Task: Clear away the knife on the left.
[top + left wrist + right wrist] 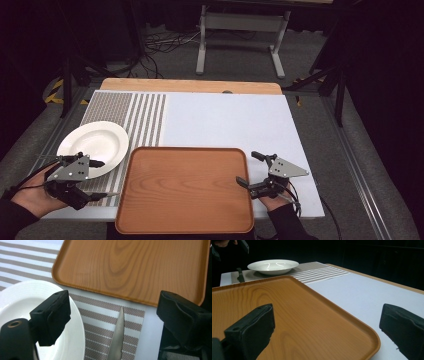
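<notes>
Beside the tray's (185, 190) side edges, both grippers' jaws spread; left (92, 179) seemingly over a knife (117, 337)

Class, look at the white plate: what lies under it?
The white plate rests on the striped placemat. The mat's stripes show around it; the part beneath the plate is covered.

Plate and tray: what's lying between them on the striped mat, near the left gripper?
A knife lies on the striped mat between the white plate and the wooden tray, its tip toward the tray, touching neither. The left gripper view shows it.
</notes>
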### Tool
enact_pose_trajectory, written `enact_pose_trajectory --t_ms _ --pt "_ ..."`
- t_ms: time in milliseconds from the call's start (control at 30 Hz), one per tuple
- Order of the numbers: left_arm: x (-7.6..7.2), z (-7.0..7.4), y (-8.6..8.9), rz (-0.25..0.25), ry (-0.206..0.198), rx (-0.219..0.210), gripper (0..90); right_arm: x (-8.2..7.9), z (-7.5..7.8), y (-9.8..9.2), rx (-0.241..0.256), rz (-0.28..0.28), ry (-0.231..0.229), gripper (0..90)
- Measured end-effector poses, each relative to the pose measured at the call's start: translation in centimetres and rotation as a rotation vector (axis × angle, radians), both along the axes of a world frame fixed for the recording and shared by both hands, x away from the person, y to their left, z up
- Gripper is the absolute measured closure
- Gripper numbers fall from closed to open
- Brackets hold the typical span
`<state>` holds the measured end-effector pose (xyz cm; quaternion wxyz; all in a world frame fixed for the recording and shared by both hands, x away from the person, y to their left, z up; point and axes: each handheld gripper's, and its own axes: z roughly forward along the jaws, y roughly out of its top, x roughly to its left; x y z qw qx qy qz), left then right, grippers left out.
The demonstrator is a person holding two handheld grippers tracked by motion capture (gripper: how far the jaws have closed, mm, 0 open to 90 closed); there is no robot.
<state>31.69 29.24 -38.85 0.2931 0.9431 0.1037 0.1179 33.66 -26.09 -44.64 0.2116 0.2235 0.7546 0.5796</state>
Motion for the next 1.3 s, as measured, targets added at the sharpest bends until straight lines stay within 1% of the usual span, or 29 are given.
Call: enact_pose_trajectory --t_ms 133,167,233,333,367,400,433,467,533,567,600,667,733,833,867,933,1000,1100,1133,1200,1300 --pt "0.0 -0.2 0.3 -0.007 0.015 0.040 14.5 0.0 0.0 0.0 0.002 0.001 0.001 0.7" --pt "0.0 -0.2 0.3 -0.007 0.015 0.040 14.9 0.0 0.0 0.0 0.002 0.001 0.001 0.7" --pt "0.0 -0.3 0.4 -0.009 0.016 0.072 15.3 0.0 0.0 0.0 0.001 0.001 0.002 0.7" --pt "0.0 -0.4 0.7 -0.011 0.022 0.102 16.5 0.0 0.0 0.0 0.002 0.001 0.001 0.7" --pt "0.0 -0.4 0.7 -0.011 0.022 0.102 17.0 0.0 0.0 0.0 0.002 0.002 0.000 0.7" --pt "0.0 -0.5 0.8 -0.012 0.025 0.115 17.6 0.0 0.0 0.0 0.003 0.003 0.001 0.7" --pt "0.1 -0.6 1.0 -0.018 0.031 0.138 18.0 0.0 0.0 0.0 0.003 0.003 0.001 0.7" --pt "0.1 -0.6 1.1 -0.011 0.034 0.150 18.4 0.0 0.0 0.0 0.003 0.003 0.001 0.7" --pt "0.2 -0.8 1.3 -0.020 0.046 0.170 19.4 0.0 0.0 0.0 0.002 0.003 0.001 0.7" --pt "0.2 -0.9 1.4 -0.017 0.048 0.179 20.0 0.0 0.0 0.0 0.002 0.003 0.001 0.7" --pt "0.2 -1.0 1.6 -0.015 0.059 0.197 20.5 0.0 0.0 0.0 0.003 0.004 0.001 0.7" --pt "0.3 -1.1 1.7 -0.026 0.060 0.213 21.9 0.0 0.0 0.0 0.002 0.004 0.002 0.7" --pt "0.4 -1.3 1.9 -0.025 0.067 0.237 23.4 0.0 0.0 0.0 0.001 0.005 0.002 0.7" --pt "0.5 -1.5 2.3 -0.040 0.079 0.263 26.2 0.0 0.0 0.0 0.001 0.005 0.003 0.7" --pt "0.4 -1.5 2.4 -0.033 0.086 0.276 27.0 0.0 0.0 0.0 0.002 0.005 0.003 0.7" --pt "0.6 -1.6 2.5 -0.040 0.086 0.282 27.8 0.0 0.0 0.0 0.005 0.005 0.004 0.7" --pt "0.7 -1.8 2.9 -0.039 0.105 0.312 28.2 0.0 0.0 0.0 0.004 0.005 0.004 0.7" --pt "0.9 -1.9 3.2 -0.063 0.132 0.319 32.2 0.0 0.0 0.0 0.004 0.007 0.005 0.7" --pt "1.0 -2.0 3.4 -0.053 0.146 0.329 32.3 0.0 0.0 0.0 0.005 0.007 0.006 0.7" --pt "1.2 -2.2 3.6 -0.055 0.160 0.339 33.3 0.0 0.0 0.0 0.007 0.008 0.007 0.7" --pt "1.4 -2.5 3.9 -0.054 0.171 0.363 34.7 0.0 0.0 0.0 0.007 0.009 0.008 0.7"
